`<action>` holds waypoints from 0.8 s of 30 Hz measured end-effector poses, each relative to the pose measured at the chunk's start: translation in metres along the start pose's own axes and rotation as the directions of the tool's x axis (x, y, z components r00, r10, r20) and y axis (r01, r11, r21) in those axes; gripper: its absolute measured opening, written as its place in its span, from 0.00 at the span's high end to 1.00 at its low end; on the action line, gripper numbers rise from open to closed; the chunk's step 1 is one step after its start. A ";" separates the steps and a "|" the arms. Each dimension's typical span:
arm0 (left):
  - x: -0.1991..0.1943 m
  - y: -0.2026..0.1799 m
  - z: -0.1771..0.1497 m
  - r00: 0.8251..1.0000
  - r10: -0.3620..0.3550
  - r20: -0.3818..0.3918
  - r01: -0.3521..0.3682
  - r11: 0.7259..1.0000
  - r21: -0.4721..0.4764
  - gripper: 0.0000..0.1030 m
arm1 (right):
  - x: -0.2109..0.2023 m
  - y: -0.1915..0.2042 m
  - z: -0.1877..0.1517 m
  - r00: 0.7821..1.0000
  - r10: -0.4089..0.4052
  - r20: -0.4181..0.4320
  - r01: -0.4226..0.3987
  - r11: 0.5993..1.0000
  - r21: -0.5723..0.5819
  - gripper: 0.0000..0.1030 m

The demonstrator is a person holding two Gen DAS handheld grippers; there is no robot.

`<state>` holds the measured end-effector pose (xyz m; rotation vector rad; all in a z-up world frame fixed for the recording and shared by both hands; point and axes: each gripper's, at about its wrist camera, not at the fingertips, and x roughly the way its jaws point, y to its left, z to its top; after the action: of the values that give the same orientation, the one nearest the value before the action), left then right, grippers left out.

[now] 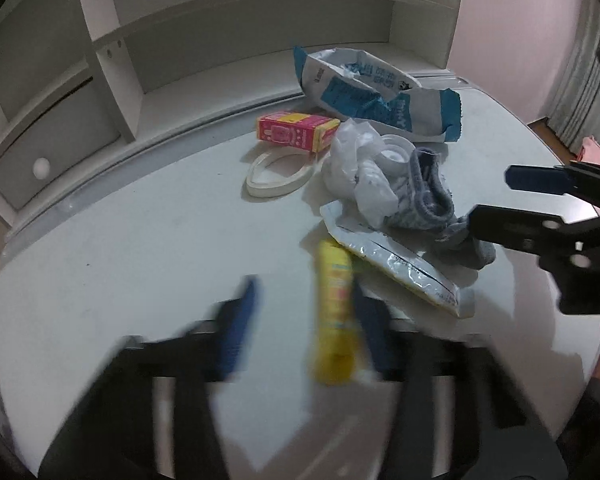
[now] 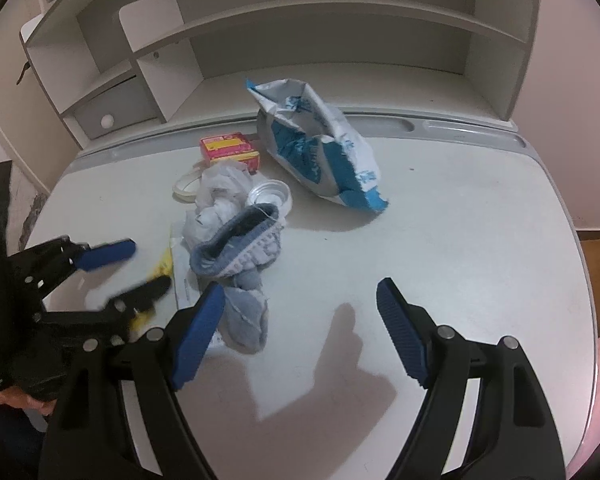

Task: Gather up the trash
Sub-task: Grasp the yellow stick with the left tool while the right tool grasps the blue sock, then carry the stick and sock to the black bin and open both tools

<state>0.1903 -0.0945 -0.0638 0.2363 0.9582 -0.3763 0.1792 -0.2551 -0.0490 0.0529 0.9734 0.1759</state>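
A pile of trash lies on the white desk [image 1: 120,248]: a blue-and-white bag [image 1: 376,92], a pink carton [image 1: 296,132], a white ring [image 1: 278,176], crumpled white plastic [image 1: 360,168], a white lid [image 1: 396,154], a grey sock [image 1: 436,204], a flat wrapper [image 1: 396,264] and a yellow tube [image 1: 336,312]. My left gripper [image 1: 306,312] is open and blurred, with the yellow tube between its fingers, against the right one. My right gripper [image 2: 300,308] is open and empty, just right of the sock [image 2: 240,264]; it also shows in the left wrist view [image 1: 496,200].
A white shelf unit [image 2: 300,28] with a small drawer [image 2: 112,116] stands along the desk's back edge. The bag [image 2: 320,148] lies at the back middle. Bare desk surface [image 2: 460,240] lies to the right of the pile. The desk edge curves at right.
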 end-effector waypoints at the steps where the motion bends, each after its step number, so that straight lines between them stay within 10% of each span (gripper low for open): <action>1: -0.001 0.002 0.000 1.000 -0.001 -0.006 0.001 1.000 -0.008 0.88 | 0.002 0.002 0.001 1.000 0.009 -0.002 -0.009 1.000 -0.001 0.26; 10: -0.014 0.037 -0.007 1.000 0.020 -0.017 -0.022 0.993 -0.116 0.88 | 0.026 0.021 0.010 0.995 0.091 -0.043 -0.090 0.996 0.019 0.31; 13: -0.018 0.037 -0.007 1.000 0.014 -0.014 -0.016 0.992 -0.123 0.88 | 0.029 0.021 0.007 0.996 0.084 -0.044 -0.083 0.996 0.019 0.52; 14: -0.021 0.035 -0.007 1.000 0.009 -0.009 -0.010 0.992 -0.123 0.88 | 0.029 0.021 0.006 0.995 0.089 -0.046 -0.088 0.996 0.016 0.78; 24: -0.041 -0.042 0.022 0.992 -0.116 0.046 0.117 0.993 -0.016 0.88 | -0.064 -0.052 -0.048 0.995 0.008 0.104 -0.020 0.993 0.112 0.78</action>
<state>0.1684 -0.1321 -0.0187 0.1546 0.9328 -0.4775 0.1110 -0.3189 -0.0295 0.1715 0.8796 0.1295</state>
